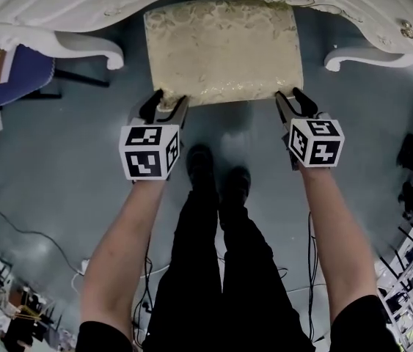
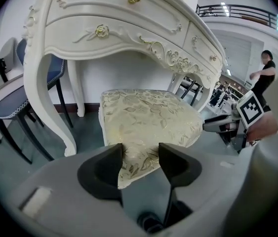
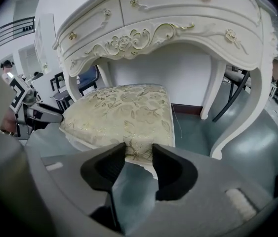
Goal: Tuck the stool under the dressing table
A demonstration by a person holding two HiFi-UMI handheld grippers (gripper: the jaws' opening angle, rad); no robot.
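Note:
The stool (image 1: 221, 50), with a cream floral cushion, stands partly under the white carved dressing table (image 1: 59, 6), its near edge sticking out toward me. My left gripper (image 1: 166, 105) straddles the cushion's near left corner (image 2: 136, 157); the fabric lies between the jaws, with a gap on the right side, so it is open. My right gripper (image 1: 294, 101) is at the near right corner (image 3: 139, 149), its narrower jaws closed on the cushion edge. Each gripper view shows the other gripper at the opposite corner: the right gripper (image 2: 218, 125) and the left gripper (image 3: 45, 113).
The table's curved legs (image 1: 96, 50) (image 1: 360, 59) flank the stool. A blue-seated chair (image 1: 19, 72) stands to the left. My shoes (image 1: 217, 174) are just behind the stool. Cables (image 1: 15, 233) run over the grey floor at lower left. A person (image 2: 264, 75) stands in the background.

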